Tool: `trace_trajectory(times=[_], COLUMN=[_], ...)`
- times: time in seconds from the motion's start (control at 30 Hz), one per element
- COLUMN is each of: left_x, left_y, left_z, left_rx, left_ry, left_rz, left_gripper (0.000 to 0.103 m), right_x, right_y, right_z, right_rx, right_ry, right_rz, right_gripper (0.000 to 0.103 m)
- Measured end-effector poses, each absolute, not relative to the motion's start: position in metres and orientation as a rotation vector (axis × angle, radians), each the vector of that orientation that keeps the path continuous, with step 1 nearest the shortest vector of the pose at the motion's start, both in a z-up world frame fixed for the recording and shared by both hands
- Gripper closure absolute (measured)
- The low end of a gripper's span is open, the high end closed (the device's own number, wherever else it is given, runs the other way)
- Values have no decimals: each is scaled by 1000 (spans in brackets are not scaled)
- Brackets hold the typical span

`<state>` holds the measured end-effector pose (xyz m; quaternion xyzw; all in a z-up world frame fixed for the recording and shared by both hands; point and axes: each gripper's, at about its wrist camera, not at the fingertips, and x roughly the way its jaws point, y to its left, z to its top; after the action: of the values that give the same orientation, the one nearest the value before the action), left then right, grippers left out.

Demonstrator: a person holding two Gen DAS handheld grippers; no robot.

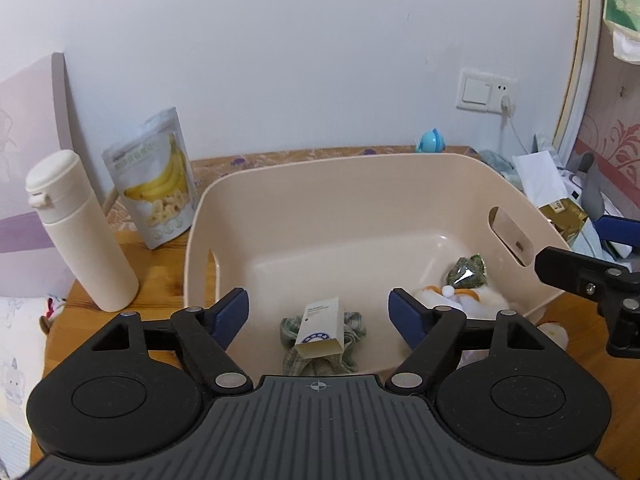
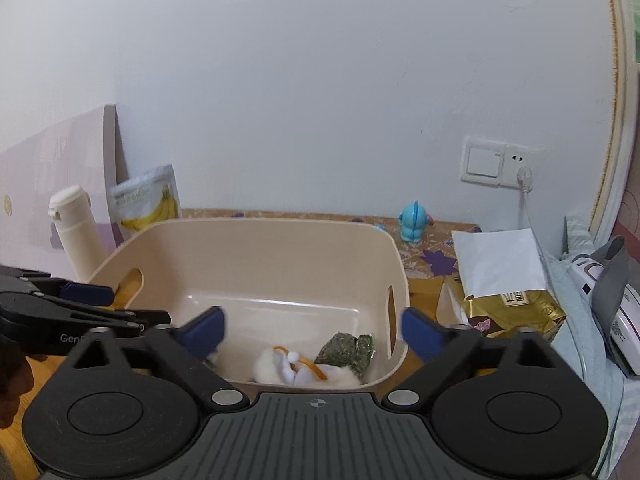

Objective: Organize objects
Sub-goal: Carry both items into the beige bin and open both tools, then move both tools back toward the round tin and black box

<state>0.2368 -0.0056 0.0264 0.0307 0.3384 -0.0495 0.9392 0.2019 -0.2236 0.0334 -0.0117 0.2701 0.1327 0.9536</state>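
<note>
Beige bin (image 1: 360,200): both hand-held grippers (image 1: 318,314) (image 2: 312,330) spread, empty; only left view shows the small box (image 1: 320,328).

Print on the small box (image 1: 320,330) is too small to read.

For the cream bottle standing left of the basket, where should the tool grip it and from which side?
Probably the straight body of the cream bottle, below the cap, approached level from the front. It stands upright on the table with open space in front; the banana chip pouch sits just behind, right.
</note>
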Motion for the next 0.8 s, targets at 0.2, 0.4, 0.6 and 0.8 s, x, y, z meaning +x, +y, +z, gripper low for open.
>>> trace_trajectory(times=[0.2,0.4,0.6,0.8], left_x=[216,194,177,161], left_y=[-2,5,10,13], left_z=[37,40,30,12], left_rx=[56,44,49,54], left_ry=[659,642,665,704], left_rz=[-95,-84,-71,-66], left_gripper=[19,17,17,17], right_x=[187,171,155,146], right_y=[-228,-232,-235,-237], right_z=[41,39,36,27], right_rx=[-11,-12,-18,-22], right_ry=[524,531,538,570], right_rz=[249,237,224,207], right_gripper=[0,0,0,0])
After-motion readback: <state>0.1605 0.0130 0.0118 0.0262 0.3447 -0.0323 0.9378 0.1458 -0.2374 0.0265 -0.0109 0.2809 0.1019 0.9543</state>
